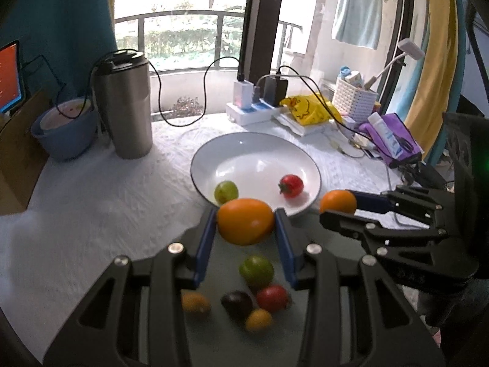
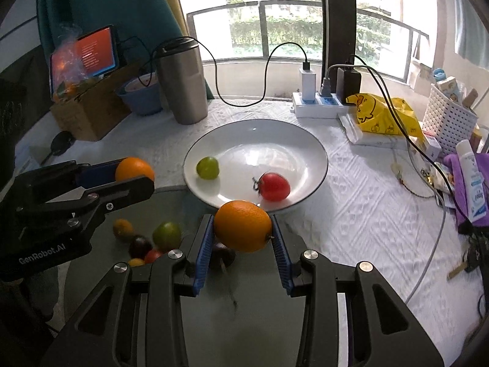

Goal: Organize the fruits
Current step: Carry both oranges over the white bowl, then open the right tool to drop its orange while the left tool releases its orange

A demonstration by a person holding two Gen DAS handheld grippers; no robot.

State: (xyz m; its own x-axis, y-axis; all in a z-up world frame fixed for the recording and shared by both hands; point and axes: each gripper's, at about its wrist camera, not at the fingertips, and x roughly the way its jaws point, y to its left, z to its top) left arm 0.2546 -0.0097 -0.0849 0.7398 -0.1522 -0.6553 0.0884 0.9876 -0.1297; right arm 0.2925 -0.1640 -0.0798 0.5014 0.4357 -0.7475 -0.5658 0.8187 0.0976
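My left gripper (image 1: pixel 246 229) is shut on an orange kumquat (image 1: pixel 246 220), held just short of the white plate (image 1: pixel 256 143). My right gripper (image 2: pixel 242 234) is shut on another orange kumquat (image 2: pixel 243 225), also near the plate's (image 2: pixel 253 134) front rim. Each gripper shows in the other's view, the right gripper (image 1: pixel 337 208) at right and the left gripper (image 2: pixel 134 174) at left. The plate holds a green fruit (image 2: pixel 207 168) and a red tomato (image 2: pixel 274 186). Several small fruits (image 1: pixel 256 287) lie on the grey glass surface (image 1: pixel 229 336) below both grippers.
A steel tumbler (image 2: pixel 182 82) and a blue bowl (image 2: pixel 140 93) stand at the back left beside a cardboard box (image 2: pixel 88 113). A power strip (image 2: pixel 318 104) with cables, a yellow bag (image 2: pixel 382 116), a white basket (image 2: pixel 449 119) and purple clutter (image 2: pixel 464 183) crowd the right.
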